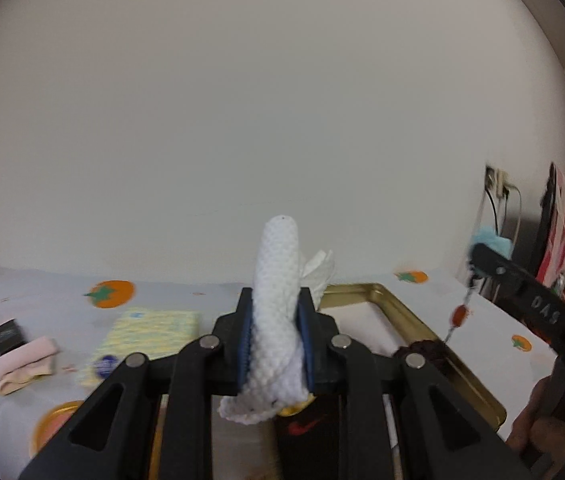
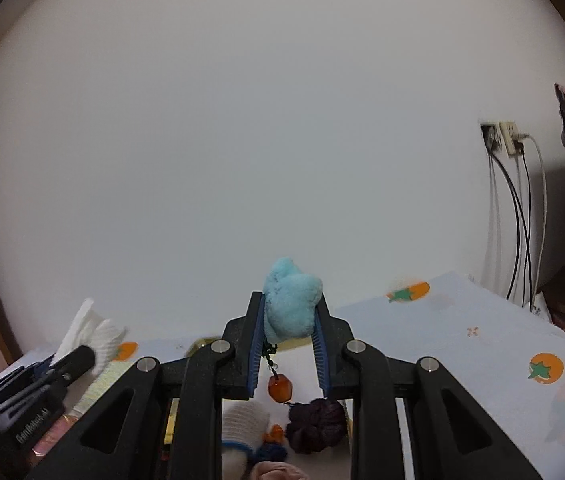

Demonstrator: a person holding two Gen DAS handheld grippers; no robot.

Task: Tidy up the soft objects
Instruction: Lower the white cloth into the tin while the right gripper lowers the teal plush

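Tomato-print worktop (image 1: 62, 292), white wall behind. White knitted cloth (image 1: 276, 308) is clamped mid-length by left gripper (image 1: 275, 340); fluffy blue charm (image 2: 291, 306) by right gripper (image 2: 289, 344). Both probably light, floppy, raised above gold tray (image 1: 402, 312).

left claw (image 1: 275, 334) clamped, right claw (image 2: 289, 334) clamped

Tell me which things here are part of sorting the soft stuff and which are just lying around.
Part of the job: white knitted cloth in the left gripper; blue plush charm in the right gripper; gold tray; pink folded cloth; dark scrunchie.

Lying about: small black box; wall socket and cables.
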